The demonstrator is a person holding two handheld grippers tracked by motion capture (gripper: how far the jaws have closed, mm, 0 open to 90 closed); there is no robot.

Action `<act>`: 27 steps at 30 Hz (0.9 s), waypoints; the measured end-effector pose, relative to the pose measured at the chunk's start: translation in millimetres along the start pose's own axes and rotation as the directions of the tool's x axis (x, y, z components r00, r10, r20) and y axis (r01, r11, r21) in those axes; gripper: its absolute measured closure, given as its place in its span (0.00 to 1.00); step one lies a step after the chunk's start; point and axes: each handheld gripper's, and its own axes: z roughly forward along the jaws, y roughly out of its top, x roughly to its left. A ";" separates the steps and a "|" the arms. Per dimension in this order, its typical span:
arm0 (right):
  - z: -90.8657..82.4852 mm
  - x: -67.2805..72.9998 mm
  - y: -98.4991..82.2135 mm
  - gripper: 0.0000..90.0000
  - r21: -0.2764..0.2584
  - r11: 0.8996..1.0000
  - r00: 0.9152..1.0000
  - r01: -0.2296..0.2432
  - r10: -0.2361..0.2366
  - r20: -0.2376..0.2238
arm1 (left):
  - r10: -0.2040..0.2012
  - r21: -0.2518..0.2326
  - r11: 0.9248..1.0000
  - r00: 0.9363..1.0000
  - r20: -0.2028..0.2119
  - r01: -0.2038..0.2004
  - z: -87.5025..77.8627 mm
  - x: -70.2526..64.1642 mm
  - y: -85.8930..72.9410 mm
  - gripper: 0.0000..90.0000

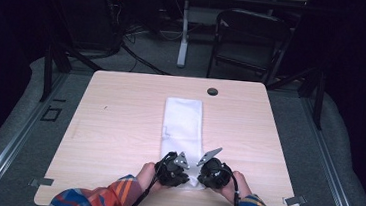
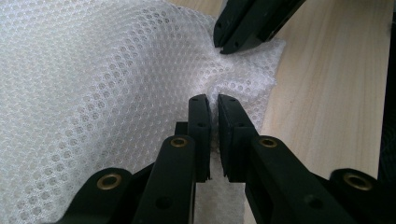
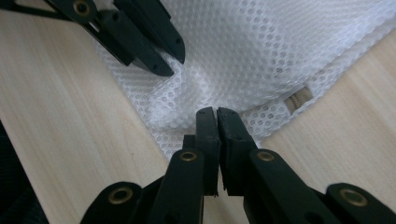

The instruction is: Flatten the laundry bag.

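Note:
A white mesh cloth (image 1: 182, 123) lies folded in a long strip down the middle of the wooden table (image 1: 118, 127). At its near end, my left gripper (image 1: 181, 173) and right gripper (image 1: 204, 174) sit close together. In the left gripper view the left gripper (image 2: 212, 100) is shut on a bunched fold of the mesh (image 2: 116, 93), with the right gripper's closed tips (image 2: 233, 44) pinching the cloth just beyond. In the right gripper view the right gripper (image 3: 216, 112) is shut on the mesh edge (image 3: 261, 51) beside a small zipper end (image 3: 299, 98). The left gripper (image 3: 163, 65) shows at the upper left.
A black round cable port (image 1: 212, 91) sits near the table's far edge, just beyond the cloth. Bare wood lies on both sides of the strip. A dark folding chair (image 1: 247, 38) and a white stand leg (image 1: 183, 33) stand past the table. Metal clips (image 1: 294, 200) mark the near corners.

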 end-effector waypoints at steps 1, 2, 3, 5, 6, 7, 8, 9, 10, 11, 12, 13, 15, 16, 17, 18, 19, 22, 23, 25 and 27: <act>1.3 0.2 -0.3 0.97 0.009 1.000 1.000 0.003 -0.003 -0.001 | 0.001 0.002 1.000 1.000 -0.004 -0.001 -0.2 -0.8 0.4 0.93; 3.3 0.2 -1.4 0.98 -0.005 1.000 1.000 -0.003 0.003 -0.004 | 0.004 0.003 1.000 1.000 -0.005 -0.004 -0.4 -1.0 0.6 0.93; 3.5 0.0 -1.6 0.98 -0.008 1.000 1.000 0.000 0.000 -0.004 | 0.001 0.003 1.000 1.000 -0.005 -0.001 -0.5 -1.2 0.7 0.93; 3.6 0.0 -1.8 0.98 -0.010 1.000 1.000 -0.004 0.004 -0.007 | 0.003 0.003 1.000 1.000 -0.007 -0.003 -1.0 -0.9 1.0 0.93; 3.6 0.0 -1.9 0.98 -0.010 1.000 1.000 -0.005 0.005 -0.007 | 0.002 0.001 1.000 1.000 -0.009 -0.002 -1.3 -0.7 1.1 0.93; 3.3 -0.1 -1.8 0.98 -0.008 1.000 1.000 -0.002 0.002 -0.003 | 0.001 -0.004 1.000 1.000 -0.008 -0.001 -2.3 0.1 1.2 0.93; 3.6 -0.1 -2.1 0.98 -0.011 1.000 1.000 -0.003 0.003 -0.008 | 0.000 -0.008 1.000 1.000 -0.008 0.000 -4.0 1.1 1.1 0.93; 2.7 -0.9 -1.8 0.98 0.001 1.000 1.000 0.003 -0.003 -0.007 | -0.009 -0.020 1.000 1.000 -0.007 0.009 -5.2 2.4 0.8 0.93; 3.0 -1.3 -2.0 0.98 -0.002 1.000 1.000 0.000 0.000 -0.010 | -0.012 -0.024 1.000 1.000 -0.009 0.012 -6.3 4.0 0.6 0.94; 3.3 -1.1 -2.5 0.98 -0.008 1.000 1.000 -0.006 0.006 -0.012 | -0.020 -0.028 0.999 1.000 -0.008 0.020 -7.1 5.4 0.4 0.94; 3.0 -1.7 -2.5 0.98 -0.004 1.000 1.000 -0.001 0.001 -0.016 | -0.026 -0.028 0.999 1.000 -0.008 0.026 -7.6 6.7 0.1 0.94; 3.0 -2.2 -2.9 0.98 -0.008 1.000 1.000 0.000 -0.001 -0.019 | -0.028 -0.028 0.999 1.000 -0.010 0.028 -8.3 7.7 0.0 0.94; 3.4 -1.7 -3.4 0.98 -0.016 1.000 1.000 -0.003 0.003 -0.018 | -0.029 -0.028 0.999 0.999 -0.014 0.029 -9.2 8.2 0.1 0.94; 3.1 -1.8 -3.3 0.98 -0.012 1.000 1.000 0.002 -0.002 -0.015 | -0.026 -0.026 0.999 1.000 -0.017 0.026 -9.9 8.3 0.3 0.94; 3.1 -1.7 -3.3 0.98 -0.013 1.000 1.000 0.004 -0.004 -0.014 | -0.024 -0.026 0.999 1.000 -0.019 0.023 -10.2 8.1 0.6 0.94; 3.2 -0.9 -3.1 0.98 -0.015 1.000 1.000 0.005 -0.005 -0.012 | -0.024 -0.024 0.999 0.999 -0.022 0.024 -10.7 7.7 0.8 0.94; 3.2 -0.9 -3.1 0.98 -0.015 1.000 1.000 0.005 -0.005 -0.012 | -0.023 -0.025 0.999 0.999 -0.029 0.022 -11.3 7.7 1.0 0.94; 3.0 -1.5 -3.4 0.98 -0.013 1.000 1.000 0.008 -0.009 -0.011 | -0.036 -0.032 0.999 0.999 -0.031 0.035 -14.4 9.4 1.0 0.94; 3.0 -1.5 -3.4 0.98 -0.013 1.000 1.000 0.008 -0.009 -0.011 | -0.037 -0.035 0.999 0.999 -0.037 0.035 -16.0 10.0 1.0 0.94; 3.3 -0.9 -3.6 0.98 -0.018 1.000 1.000 -0.002 0.002 -0.017 | -0.041 -0.042 0.998 0.998 -0.043 0.040 -19.2 11.3 0.7 0.94; 3.6 -1.3 -3.7 0.98 -0.022 1.000 1.000 -0.002 0.002 -0.018 | -0.040 -0.051 0.998 0.998 -0.054 0.037 -22.2 12.6 0.3 0.94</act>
